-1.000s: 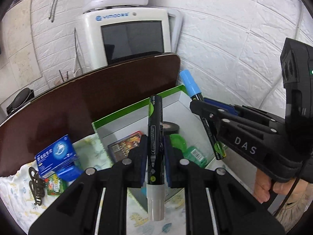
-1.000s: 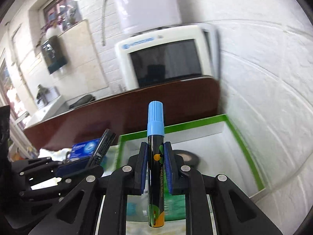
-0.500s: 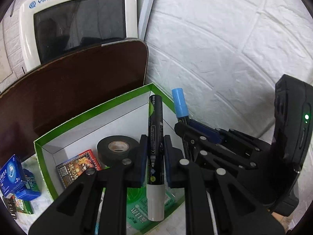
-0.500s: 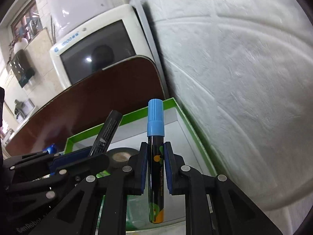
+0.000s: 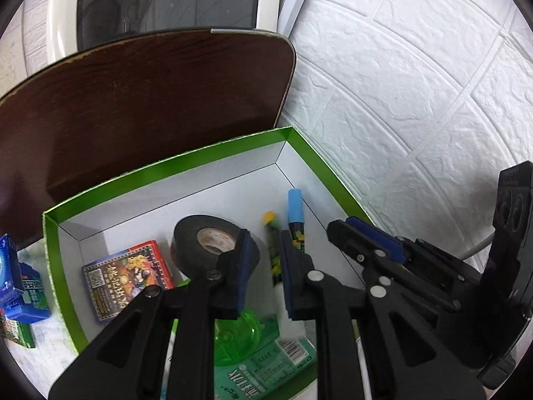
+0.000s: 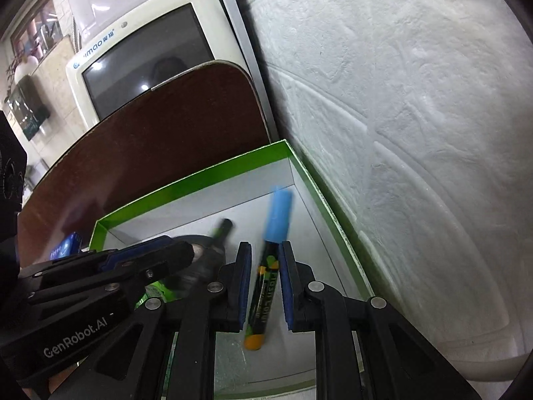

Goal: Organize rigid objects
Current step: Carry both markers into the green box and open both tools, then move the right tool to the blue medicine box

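Note:
Both grippers hang over a green-rimmed white box (image 5: 173, 163) (image 6: 200, 173). My left gripper (image 5: 265, 266) is open; the black marker (image 5: 273, 250) with a white cap is loose between its pads, blurred, dropping into the box. My right gripper (image 6: 265, 283) is open; the blue-capped marker (image 6: 269, 260) is loose between its pads, blurred, falling. The blue-capped marker also shows in the left wrist view (image 5: 294, 213), beside the black one. The right gripper's fingers (image 5: 366, 243) show at the right of the left wrist view.
In the box lie a black tape roll (image 5: 210, 243), a red card pack (image 5: 126, 276) and a green packet (image 5: 263, 366). A dark brown board (image 5: 150, 100) stands behind the box, a white brick wall (image 5: 416, 100) at right. Blue and green packs (image 5: 20, 300) lie left outside.
Both grippers have opened and let go of their markers, which now drop into the box. Both grippers have moved lower and closer over the box.

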`<action>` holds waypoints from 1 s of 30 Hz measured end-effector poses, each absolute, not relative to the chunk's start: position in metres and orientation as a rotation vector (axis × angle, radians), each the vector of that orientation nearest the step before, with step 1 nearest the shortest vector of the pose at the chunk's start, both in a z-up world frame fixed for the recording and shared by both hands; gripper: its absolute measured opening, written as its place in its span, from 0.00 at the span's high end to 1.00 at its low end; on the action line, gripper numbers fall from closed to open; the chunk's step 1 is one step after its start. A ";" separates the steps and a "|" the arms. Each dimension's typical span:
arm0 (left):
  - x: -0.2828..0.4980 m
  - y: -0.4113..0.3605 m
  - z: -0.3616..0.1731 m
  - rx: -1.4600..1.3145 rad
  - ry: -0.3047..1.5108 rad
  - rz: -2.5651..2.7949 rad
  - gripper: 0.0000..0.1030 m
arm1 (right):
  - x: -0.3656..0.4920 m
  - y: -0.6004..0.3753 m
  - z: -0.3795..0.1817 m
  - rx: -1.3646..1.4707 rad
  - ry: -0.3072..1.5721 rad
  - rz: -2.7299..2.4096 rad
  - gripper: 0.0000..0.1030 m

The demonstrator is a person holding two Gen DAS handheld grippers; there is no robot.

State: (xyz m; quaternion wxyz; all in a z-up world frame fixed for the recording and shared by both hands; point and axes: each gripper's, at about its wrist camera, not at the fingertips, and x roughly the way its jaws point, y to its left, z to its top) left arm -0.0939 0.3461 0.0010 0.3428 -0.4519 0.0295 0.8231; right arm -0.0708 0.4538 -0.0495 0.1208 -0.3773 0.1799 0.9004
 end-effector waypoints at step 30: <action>-0.087 0.064 0.029 -1.072 -0.106 2.675 0.45 | -0.113 0.287 -0.014 -1.207 0.402 2.933 0.72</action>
